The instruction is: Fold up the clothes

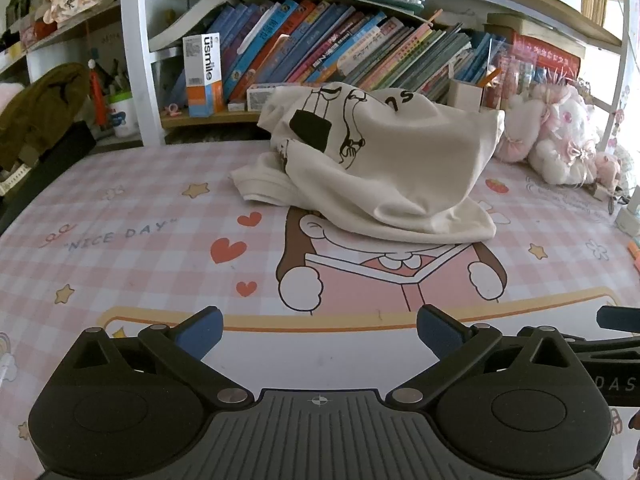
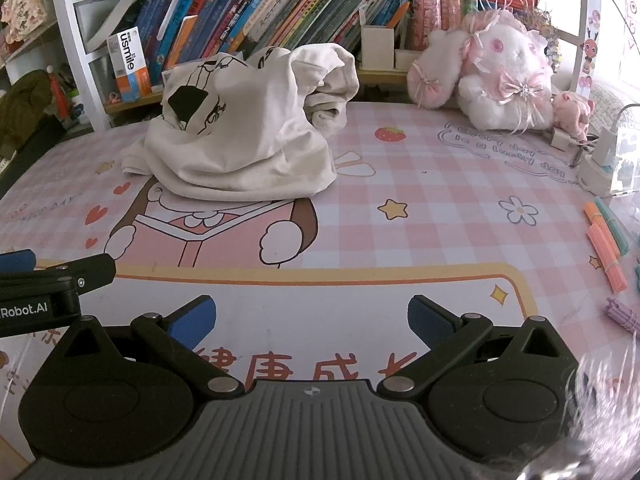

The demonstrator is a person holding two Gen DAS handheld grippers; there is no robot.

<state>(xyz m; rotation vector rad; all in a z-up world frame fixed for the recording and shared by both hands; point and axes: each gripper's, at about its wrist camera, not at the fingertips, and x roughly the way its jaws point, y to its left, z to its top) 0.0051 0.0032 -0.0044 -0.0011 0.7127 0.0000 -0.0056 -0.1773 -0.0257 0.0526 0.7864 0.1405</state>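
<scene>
A cream-white shirt (image 1: pixel 376 164) with a black line drawing lies crumpled in a heap at the back of the table, in front of the bookshelf. The right wrist view shows the same shirt (image 2: pixel 240 140) at upper left. My left gripper (image 1: pixel 320 332) hovers low over the near part of the table, open, its blue pads wide apart and nothing between them. My right gripper (image 2: pixel 312 320) is also open and empty, beside the left one. Both are well short of the shirt.
A pink checked cartoon mat (image 1: pixel 120 232) covers the table. A pink and white plush toy (image 2: pixel 496 80) sits at the back right. Chargers (image 2: pixel 600 160) and coloured stick bundles (image 2: pixel 604 248) lie along the right edge. A bookshelf (image 1: pixel 320 48) stands behind the shirt.
</scene>
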